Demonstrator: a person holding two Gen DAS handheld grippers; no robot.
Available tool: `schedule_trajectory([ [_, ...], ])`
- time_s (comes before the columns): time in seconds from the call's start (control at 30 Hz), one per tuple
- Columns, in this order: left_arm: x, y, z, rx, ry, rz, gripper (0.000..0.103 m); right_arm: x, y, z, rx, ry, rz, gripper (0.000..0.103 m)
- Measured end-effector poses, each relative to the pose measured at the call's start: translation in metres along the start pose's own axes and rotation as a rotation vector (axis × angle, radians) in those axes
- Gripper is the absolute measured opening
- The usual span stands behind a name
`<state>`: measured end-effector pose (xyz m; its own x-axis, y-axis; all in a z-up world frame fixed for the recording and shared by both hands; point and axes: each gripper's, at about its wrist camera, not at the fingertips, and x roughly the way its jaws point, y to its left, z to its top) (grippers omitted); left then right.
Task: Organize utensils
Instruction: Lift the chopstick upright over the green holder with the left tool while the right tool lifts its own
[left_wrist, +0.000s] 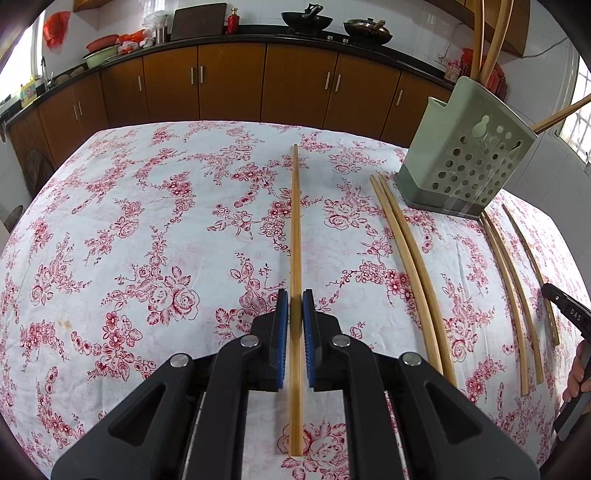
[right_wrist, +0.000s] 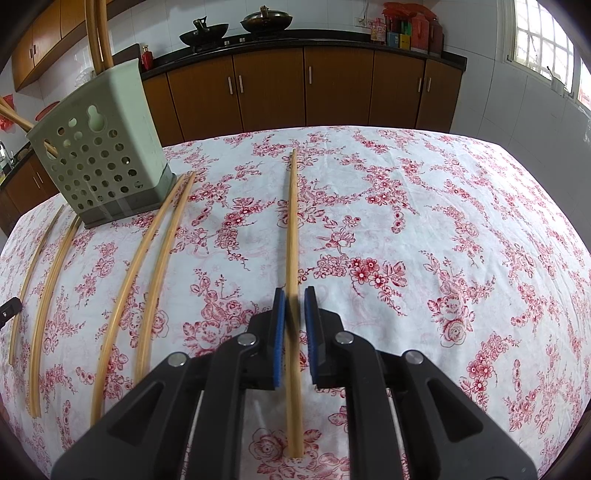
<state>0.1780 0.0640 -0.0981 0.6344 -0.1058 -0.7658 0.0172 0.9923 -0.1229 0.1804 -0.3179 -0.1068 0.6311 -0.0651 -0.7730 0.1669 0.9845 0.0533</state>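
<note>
Kitchen cabinets and a dark counter with two woks fill the top of both wrist views, and a table under a floral tablecloth (left_wrist: 147, 221) takes up the rest. At centre bottom of the left wrist view, the left gripper (left_wrist: 295, 299) has its jaws nearly closed on a single chopstick (left_wrist: 295, 221), which runs straight up the frame from between the blue pads (left_wrist: 281, 325). At centre bottom of the right wrist view, the right gripper (right_wrist: 294, 297) is likewise nearly closed on another chopstick (right_wrist: 291, 221). The green perforated utensil holder (left_wrist: 469, 162) stands at the upper right of the left view and at the upper left of the right view, with several chopsticks already upright in it. Loose pairs of chopsticks (left_wrist: 413, 266) lie on the cloth beside the holder, toward the lower right of the left view. Both held sticks appear to project well beyond the pads, so each grip acts near one end. Risk: a thin round stick may pivot or slip between the pads when it is raised and tilted. Risk: a long free tip may strike the holder rim or the sticks inside it and push the light holder over. Risk: with the two grippers working near each other, their sticks may cross or collide above the holder opening.
</note>
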Motion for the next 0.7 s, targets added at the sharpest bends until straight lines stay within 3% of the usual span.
schedule_trajectory([
  [0.53, -0.002, -0.002, -0.001, 0.004, 0.0, 0.007, 0.009, -0.002, 0.001, -0.002, -0.003, 0.0, -0.003, 0.015],
  [0.7, -0.012, -0.007, -0.014, 0.026, 0.001, 0.003, 0.016, -0.009, 0.004, -0.01, -0.007, 0.002, 0.013, 0.015],
])
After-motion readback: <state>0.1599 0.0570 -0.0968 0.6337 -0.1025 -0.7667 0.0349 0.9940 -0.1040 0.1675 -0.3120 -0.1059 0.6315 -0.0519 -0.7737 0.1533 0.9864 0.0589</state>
